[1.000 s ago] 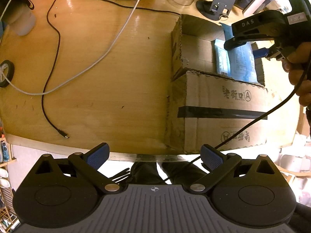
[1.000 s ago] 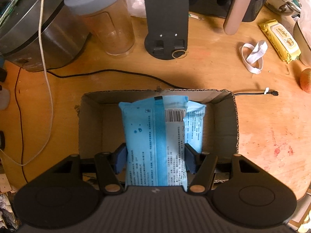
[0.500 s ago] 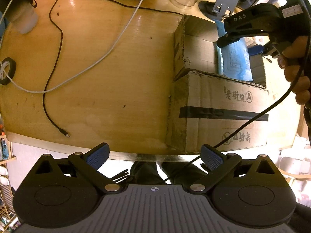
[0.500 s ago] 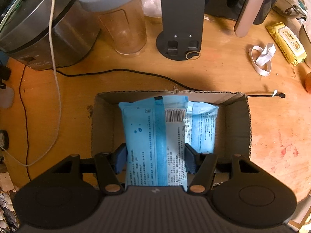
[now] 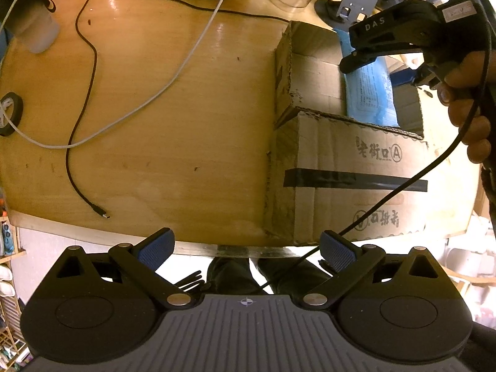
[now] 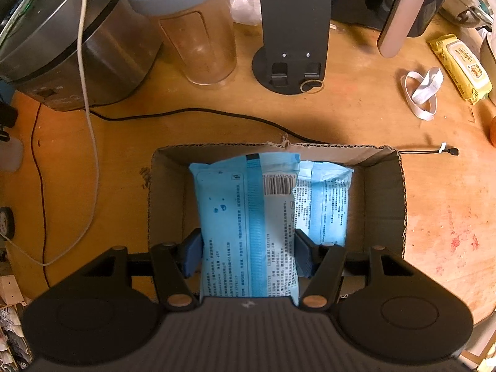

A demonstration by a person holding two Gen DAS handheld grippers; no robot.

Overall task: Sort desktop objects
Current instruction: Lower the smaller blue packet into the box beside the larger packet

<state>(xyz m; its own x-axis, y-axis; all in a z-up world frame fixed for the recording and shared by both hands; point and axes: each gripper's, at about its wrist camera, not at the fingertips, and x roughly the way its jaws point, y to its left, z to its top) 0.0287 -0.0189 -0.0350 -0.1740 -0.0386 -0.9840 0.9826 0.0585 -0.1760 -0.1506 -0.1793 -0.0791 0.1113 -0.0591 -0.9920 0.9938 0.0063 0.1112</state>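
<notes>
In the left wrist view, the left gripper (image 5: 246, 249) hangs over the near edge of the wooden table (image 5: 173, 130) with its two blue pads spread wide and nothing between them. A cardboard box (image 5: 350, 170) stands on the table to the right of it, well apart from the pads. Over the box, a hand (image 5: 468, 105) holds the right gripper (image 5: 387, 43), and a blue wet-wipe pack (image 5: 370, 93) reaches down from it into the open box. A black USB cable (image 5: 77, 142) and a white cable (image 5: 186, 59) lie on the bare table to the left.

In the right wrist view, the right gripper (image 6: 248, 255) points down over the open cardboard box (image 6: 167, 192). Its blue pads press on both long sides of the blue wet-wipe pack (image 6: 245, 217), so the pack sits gripped between the fingers, above the inside of the box. A second blue pack (image 6: 328, 198) lies in the box, just to the right and partly behind the held one. Behind the box stand a shaker cup (image 6: 192, 28) and a black stand (image 6: 294, 34).
</notes>
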